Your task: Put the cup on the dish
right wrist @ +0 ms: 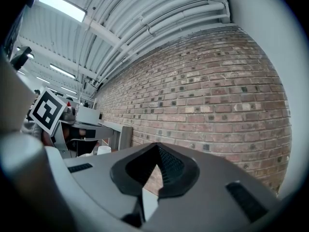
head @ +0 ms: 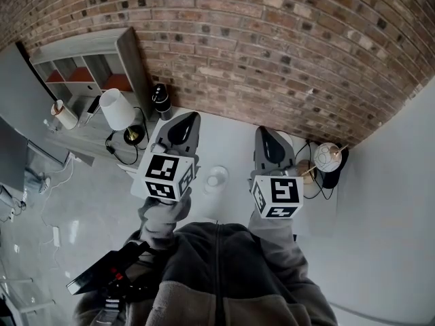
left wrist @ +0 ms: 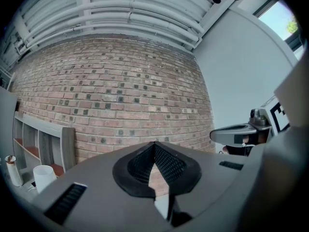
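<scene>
Hovering level on either side of the white cup, which sits on the tabletop, the left tool and right tool are both closed on nothing. It looks like a ready pose before any grasp; I cannot pick out the dish.

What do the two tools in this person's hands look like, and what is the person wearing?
The left gripper and right gripper match: smooth grey shells tapering to black, mesh-textured pads. Each carries a white cube printed with black square markers. The person wears a grey zipped jacket with grey sleeves.
</scene>
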Tool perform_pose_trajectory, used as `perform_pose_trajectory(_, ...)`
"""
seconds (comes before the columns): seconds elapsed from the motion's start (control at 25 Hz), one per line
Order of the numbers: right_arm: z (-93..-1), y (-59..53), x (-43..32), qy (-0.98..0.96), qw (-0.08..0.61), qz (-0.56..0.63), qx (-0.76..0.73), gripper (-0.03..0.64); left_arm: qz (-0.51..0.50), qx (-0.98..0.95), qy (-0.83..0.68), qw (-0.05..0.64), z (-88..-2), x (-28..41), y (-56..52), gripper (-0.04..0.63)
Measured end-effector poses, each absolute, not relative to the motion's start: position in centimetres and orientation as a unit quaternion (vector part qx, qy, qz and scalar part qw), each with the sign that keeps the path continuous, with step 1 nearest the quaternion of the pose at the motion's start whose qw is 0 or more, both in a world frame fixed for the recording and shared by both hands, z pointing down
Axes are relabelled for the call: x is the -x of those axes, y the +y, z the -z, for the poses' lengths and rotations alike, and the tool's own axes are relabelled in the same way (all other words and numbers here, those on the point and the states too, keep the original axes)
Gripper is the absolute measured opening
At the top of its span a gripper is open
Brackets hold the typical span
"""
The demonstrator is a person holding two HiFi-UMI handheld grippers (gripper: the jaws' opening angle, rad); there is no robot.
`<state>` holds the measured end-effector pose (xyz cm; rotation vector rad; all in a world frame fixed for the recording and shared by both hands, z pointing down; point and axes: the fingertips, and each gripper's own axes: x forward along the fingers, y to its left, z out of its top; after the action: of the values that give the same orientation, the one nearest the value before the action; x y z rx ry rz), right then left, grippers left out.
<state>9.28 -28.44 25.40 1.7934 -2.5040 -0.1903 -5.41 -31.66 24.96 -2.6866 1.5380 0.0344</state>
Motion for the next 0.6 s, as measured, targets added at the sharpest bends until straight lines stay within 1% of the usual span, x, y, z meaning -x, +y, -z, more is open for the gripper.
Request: perform_pose_trajectory(0.6, -25.71, -27.69, -9.41, -0.808, 0.027, 0.060, -0.585, 0.000, -0.019, 0.871, 0.490, 0.021, -24.72, 5.22, -30.91, 0.005)
